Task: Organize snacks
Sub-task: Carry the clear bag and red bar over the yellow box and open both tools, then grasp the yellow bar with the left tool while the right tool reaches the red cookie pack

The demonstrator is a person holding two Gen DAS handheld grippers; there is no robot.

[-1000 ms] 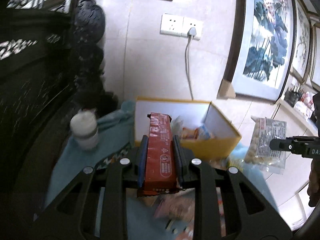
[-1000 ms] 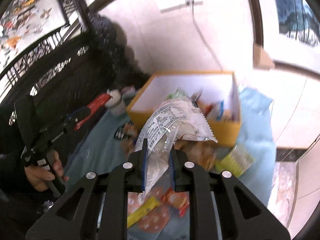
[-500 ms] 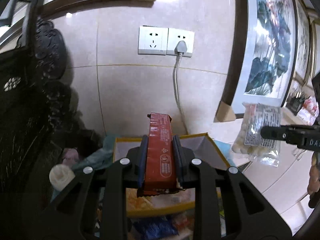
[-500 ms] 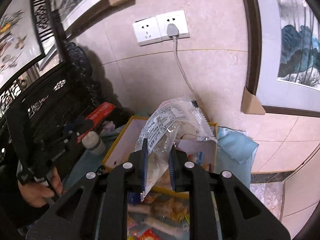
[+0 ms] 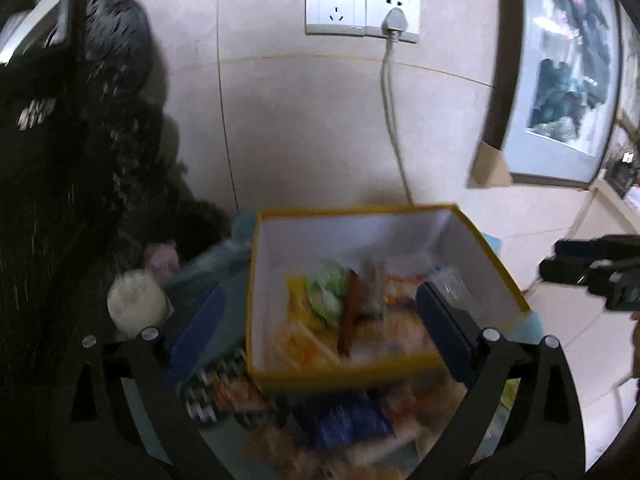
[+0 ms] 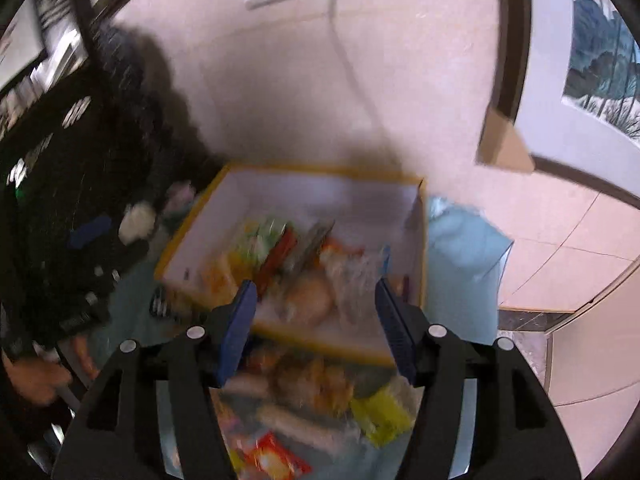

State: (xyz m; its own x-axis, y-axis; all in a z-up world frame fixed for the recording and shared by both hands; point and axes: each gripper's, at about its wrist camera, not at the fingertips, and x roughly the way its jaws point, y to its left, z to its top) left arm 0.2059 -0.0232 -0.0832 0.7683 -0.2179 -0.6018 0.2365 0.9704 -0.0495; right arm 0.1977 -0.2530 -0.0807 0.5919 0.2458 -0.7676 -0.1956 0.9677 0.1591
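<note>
The snacks (image 5: 348, 304) lie mostly inside the yellow box (image 5: 344, 372), which has white inner walls and stands on a light blue cloth (image 6: 460, 248) close to the tiled wall (image 5: 304, 128). In the box there is a green packet (image 5: 326, 294), a long red-brown bar (image 5: 351, 312) lying tilted across the pile, and some orange and clear wrappers; the pictures are blurred, so the single packets are hard to tell apart. More snacks lie on the cloth in front of the box: a yellow-green packet (image 6: 382, 414), a red one (image 6: 276, 456) and a dark blue one (image 5: 340, 420).

The left gripper (image 5: 320, 332) hangs just before the near wall of the box, its blue-padded fingers (image 5: 200, 328) spread wide and holding nothing. The right gripper (image 6: 316, 320) is also over the near edge of the box, fingers (image 6: 236, 328) wide apart and empty. In the left view the right gripper appears as a dark shape at the right edge (image 5: 596, 272).

To the left of the box stands a white jar (image 5: 138, 306), with a pink thing (image 5: 162, 256) behind it, beside dark carved furniture (image 5: 52, 160). On the wall above there is a double socket (image 5: 362, 10) with a plug and a white cable (image 5: 390, 120) running down behind the box. A framed painting (image 5: 568, 72) hangs to the right.
</note>
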